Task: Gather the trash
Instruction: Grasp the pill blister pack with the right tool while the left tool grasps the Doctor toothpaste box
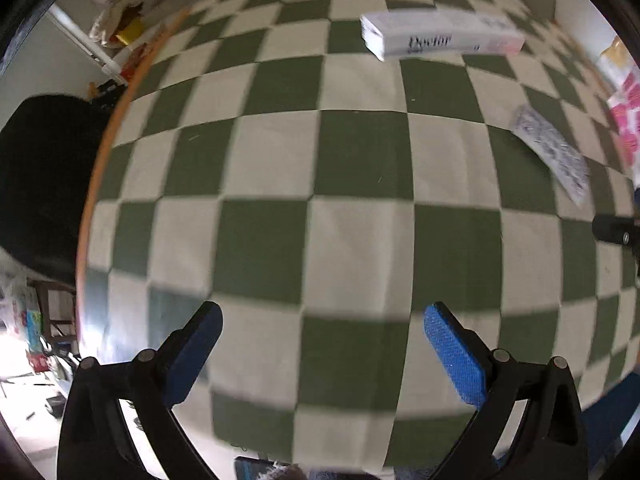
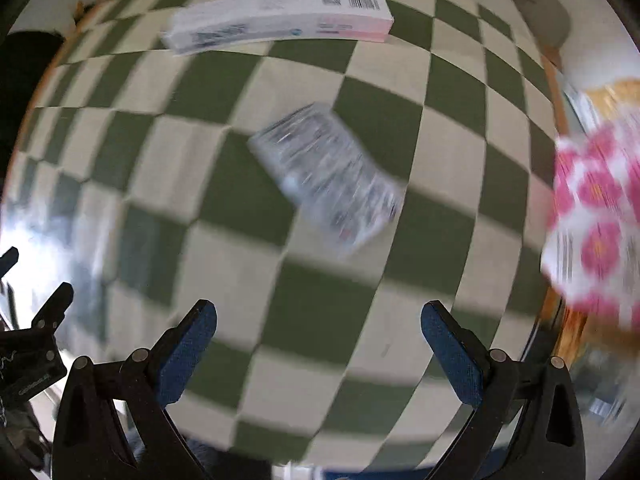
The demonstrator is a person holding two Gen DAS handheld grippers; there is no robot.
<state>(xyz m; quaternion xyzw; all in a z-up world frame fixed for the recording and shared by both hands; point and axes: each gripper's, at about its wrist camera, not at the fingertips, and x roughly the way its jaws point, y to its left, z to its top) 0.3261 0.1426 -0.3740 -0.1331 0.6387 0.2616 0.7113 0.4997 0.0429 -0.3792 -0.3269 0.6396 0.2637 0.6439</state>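
A long white carton (image 2: 280, 20) lies flat on its broad side on the green-and-cream checked cloth, near the far edge, one end tinted pink, a barcode on its upper face and dark lettering along its side; the left wrist view shows the same carton (image 1: 440, 34) with its end flap towards the camera. Nearer, well apart from it, a flat silvery wrapper (image 2: 326, 176) with small blurred print rests askew across the squares, its long axis running diagonally; from the left wrist view this wrapper (image 1: 550, 152) lies towards the right edge of the cloth. Both pieces are loose on the cloth, touching nothing else
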